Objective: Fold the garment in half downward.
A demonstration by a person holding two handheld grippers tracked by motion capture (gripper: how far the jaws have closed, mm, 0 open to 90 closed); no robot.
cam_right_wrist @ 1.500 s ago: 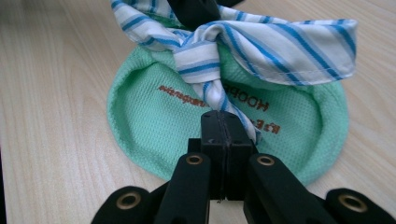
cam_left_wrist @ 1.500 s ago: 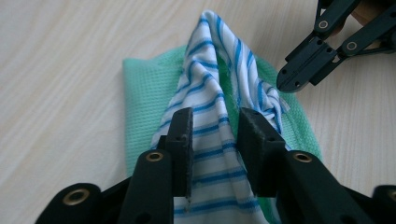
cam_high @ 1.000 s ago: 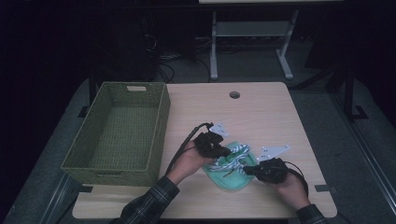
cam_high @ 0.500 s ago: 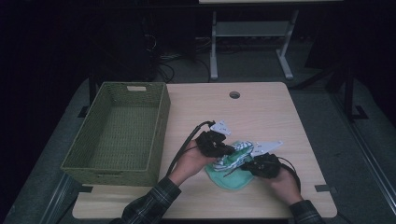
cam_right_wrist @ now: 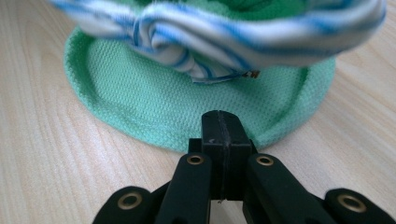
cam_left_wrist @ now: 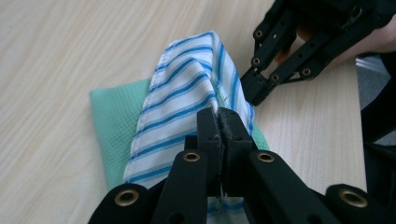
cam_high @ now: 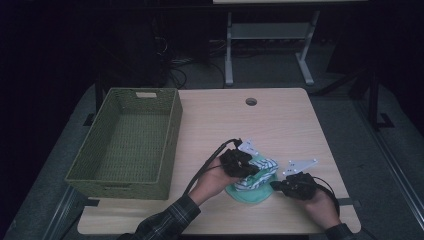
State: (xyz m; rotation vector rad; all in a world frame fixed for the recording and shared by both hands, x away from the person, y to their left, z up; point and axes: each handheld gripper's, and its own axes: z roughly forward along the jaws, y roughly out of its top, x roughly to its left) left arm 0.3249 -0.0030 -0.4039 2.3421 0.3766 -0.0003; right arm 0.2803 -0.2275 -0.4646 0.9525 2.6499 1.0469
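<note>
From the high view, I see my left gripper point(cam_high: 246, 167) resting on the striped cloth point(cam_high: 260, 172). That cloth lies on top of a green cloth point(cam_high: 247, 194), and both sit on the wooden table point(cam_high: 260, 125), well to the right of the green basket point(cam_high: 127, 140). My right gripper point(cam_high: 280, 186) is just past the green cloth, on the side far from the basket. Its tips point at the cloths. A round hole point(cam_high: 251, 101) in the table is farther back than the basket's near end.

In the left gripper view, my left gripper point(cam_left_wrist: 219, 123) has its two black jaws pressed together, with a fold of the striped cloth point(cam_left_wrist: 182, 93) pinched between them. The cloth rises up like a little tent. The green cloth point(cam_left_wrist: 109, 116) lies flat under it. My other gripper point(cam_left_wrist: 254, 93) is just beside the striped cloth's edge. From here I can't tell whether it touches the cloth.

In the right gripper view, my right gripper point(cam_right_wrist: 223, 128) has its jaws tight together, and I see nothing between them. Its tips sit right at the round edge of the green cloth point(cam_right_wrist: 159, 107). The striped cloth point(cam_right_wrist: 210, 42) is bunched up on top of the green one, just past my tips.
</note>
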